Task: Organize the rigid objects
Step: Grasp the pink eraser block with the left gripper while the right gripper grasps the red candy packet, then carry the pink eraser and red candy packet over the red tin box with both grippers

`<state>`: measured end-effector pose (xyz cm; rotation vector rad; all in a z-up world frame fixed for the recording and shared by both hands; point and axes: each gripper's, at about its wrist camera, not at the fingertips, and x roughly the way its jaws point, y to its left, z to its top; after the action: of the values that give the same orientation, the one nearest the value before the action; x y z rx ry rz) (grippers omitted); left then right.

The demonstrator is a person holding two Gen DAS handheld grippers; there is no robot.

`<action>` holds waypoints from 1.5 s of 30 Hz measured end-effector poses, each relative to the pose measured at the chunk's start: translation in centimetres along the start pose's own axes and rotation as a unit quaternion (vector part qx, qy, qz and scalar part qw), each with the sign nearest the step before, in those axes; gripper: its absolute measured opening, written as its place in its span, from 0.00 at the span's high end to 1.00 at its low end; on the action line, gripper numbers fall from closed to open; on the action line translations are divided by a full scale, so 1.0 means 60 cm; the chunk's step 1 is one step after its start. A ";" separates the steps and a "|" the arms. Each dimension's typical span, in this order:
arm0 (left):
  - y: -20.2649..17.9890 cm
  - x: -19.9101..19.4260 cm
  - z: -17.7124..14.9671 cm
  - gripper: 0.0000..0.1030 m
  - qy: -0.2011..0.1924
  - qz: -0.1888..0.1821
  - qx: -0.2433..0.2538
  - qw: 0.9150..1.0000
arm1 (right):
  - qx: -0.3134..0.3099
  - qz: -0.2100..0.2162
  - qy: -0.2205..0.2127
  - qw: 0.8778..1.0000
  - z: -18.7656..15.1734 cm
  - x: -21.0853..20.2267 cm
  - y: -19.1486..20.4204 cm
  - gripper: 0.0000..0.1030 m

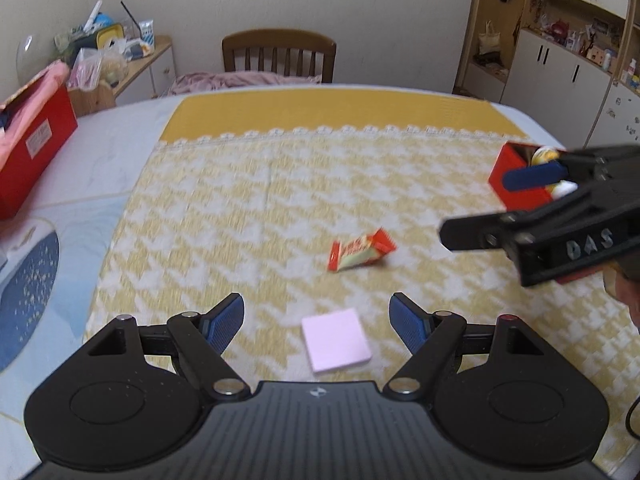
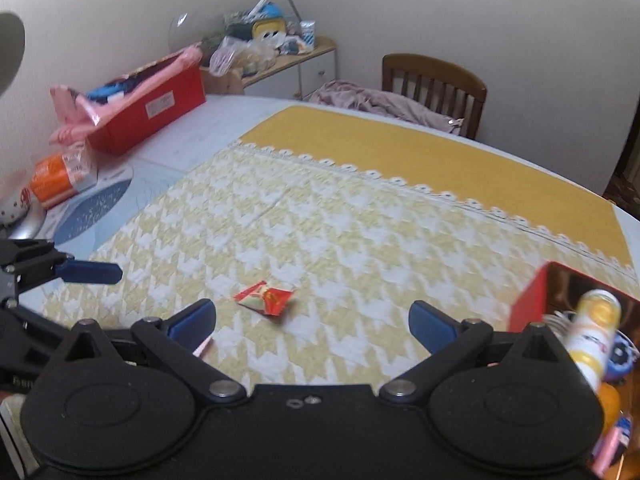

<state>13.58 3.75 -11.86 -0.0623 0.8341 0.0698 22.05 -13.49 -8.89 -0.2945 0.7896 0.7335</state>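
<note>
One pink sticky-note pad (image 1: pixel 336 339) and one red snack packet (image 1: pixel 361 250) lie apart on the bare houndstooth cloth (image 1: pixel 240 208), one red box (image 1: pixel 516 184) near its edge, both the left gripper (image 1: pixel 316 322) and right gripper (image 2: pixel 312 320) spread, empty.

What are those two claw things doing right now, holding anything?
Left gripper: open, holding nothing; pink notepad lies below it.
Right gripper: open wide, holding nothing.

- Pink square sticky-note pad (image 1: pixel 336 339) near, on yellow-and-white houndstooth cloth (image 1: pixel 248 216).
- Red foil snack packet (image 1: pixel 361 250) just beyond, slightly right.
- Small red open box (image 1: pixel 516 184) far right, holding a yellow-and-white bottle (image 2: pixel 592 336).
- Long red cardboard box (image 1: pixel 34 148) far left, off the cloth.
</note>
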 end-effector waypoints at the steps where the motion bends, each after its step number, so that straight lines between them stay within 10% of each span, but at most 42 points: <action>1: 0.002 0.005 -0.004 0.23 0.004 0.001 0.000 1.000 | -0.004 0.002 0.003 1.000 0.002 0.008 0.005 0.00; 27: -0.028 0.068 -0.048 0.24 0.020 0.026 0.019 0.999 | 0.000 0.019 0.056 0.998 0.008 0.141 0.036 0.34; 45: -0.035 0.064 -0.040 0.61 0.020 0.016 0.018 1.000 | -0.009 0.028 0.051 0.998 0.004 0.144 0.043 0.74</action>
<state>14.58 1.60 -16.27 -0.0171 0.8769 0.0848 24.49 -7.31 -14.97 -0.3304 0.8916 0.7828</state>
